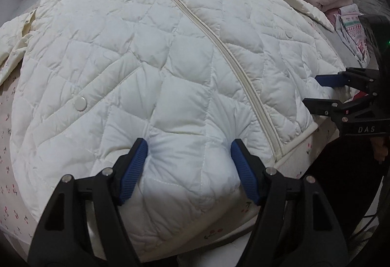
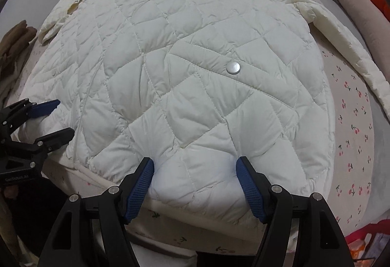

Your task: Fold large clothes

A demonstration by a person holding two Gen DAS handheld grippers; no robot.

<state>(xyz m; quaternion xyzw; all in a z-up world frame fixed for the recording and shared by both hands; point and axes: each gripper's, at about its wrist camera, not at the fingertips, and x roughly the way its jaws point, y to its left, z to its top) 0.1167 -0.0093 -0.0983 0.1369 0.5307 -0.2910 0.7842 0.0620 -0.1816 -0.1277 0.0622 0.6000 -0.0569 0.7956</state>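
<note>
A: Where is the jacket (image 1: 151,52) now?

B: Spread flat on the bed sheet (image 2: 351,125), zip (image 1: 219,47) shut, front side up, collar at the far end, hem toward us. Both sleeves lie out to the sides.

A: And the grippers?

B: The left gripper (image 1: 189,164) stands spread at the hem, a puff of padding bulging between its blue pads (image 1: 135,164). The right gripper (image 2: 195,181) is spread the same way further along the hem, below the snap button (image 2: 233,67). The padding swells up against the pads, but neither pair looks pinched shut on it.

A: How will it handle?

B: Light, I'd say, and very soft; quilted down that squashes and springs back. The shell looks smooth, so a shallow pinch may slide off.

A: So where to take hold?

B: At the hem edge, deep enough to catch both layers, one gripper on each side of the zip, so the fold stays even
</note>
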